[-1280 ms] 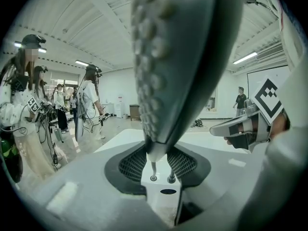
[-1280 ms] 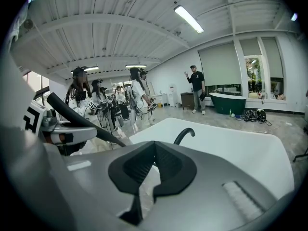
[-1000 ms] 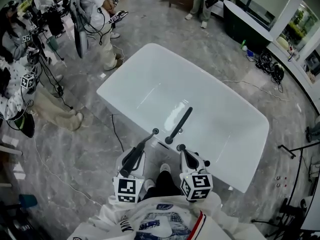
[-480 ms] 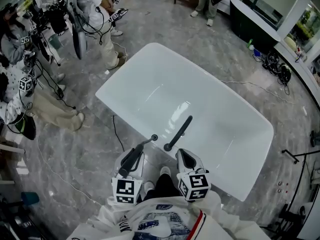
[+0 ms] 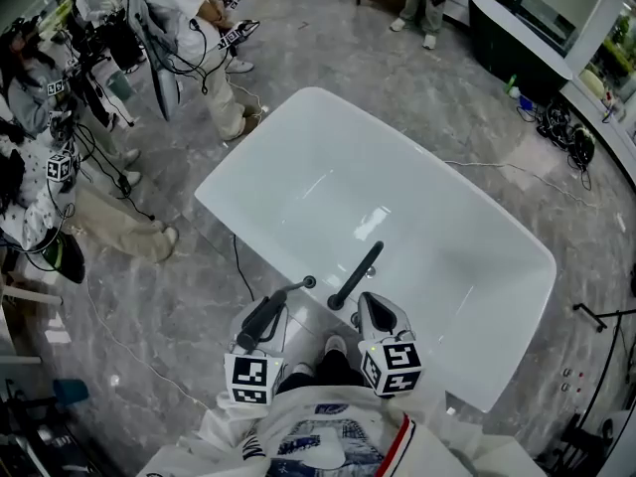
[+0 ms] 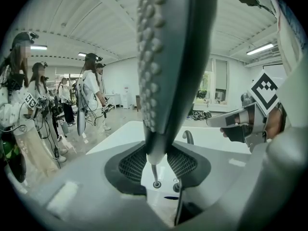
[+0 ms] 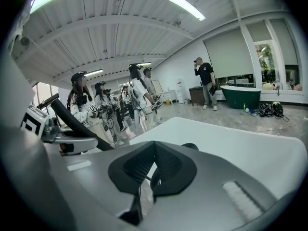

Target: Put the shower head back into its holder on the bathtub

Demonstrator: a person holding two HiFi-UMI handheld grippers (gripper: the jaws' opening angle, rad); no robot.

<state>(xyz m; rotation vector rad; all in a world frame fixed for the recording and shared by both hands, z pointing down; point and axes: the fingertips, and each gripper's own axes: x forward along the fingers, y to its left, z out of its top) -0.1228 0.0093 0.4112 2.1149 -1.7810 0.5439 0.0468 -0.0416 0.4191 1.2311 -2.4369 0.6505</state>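
Note:
The shower head (image 5: 262, 319), a dark stick-shaped hand shower, lies lengthwise in my left gripper (image 5: 274, 306), which is shut on it. Its thin end (image 5: 308, 282) points at the near rim of the white bathtub (image 5: 238, 217). In the left gripper view its nozzle face (image 6: 154, 57) rises from between the pads. A black spout (image 5: 356, 272) stands on the rim just right of that thin end. My right gripper (image 5: 370, 311) hovers beside the spout's base, jaws together and holding nothing. I cannot make out the holder itself.
Several people with cables and tripods (image 5: 89, 117) stand on the marble floor left of the tub. A dark green tub (image 5: 517, 38) and another person (image 5: 422, 3) are at the back right. A black cable (image 5: 234, 266) lies by the tub's near left side.
Both grippers and the tub's near rim sit slightly lower in the head view. The shower head stays gripped in the left gripper, its thin end still beside the spout.

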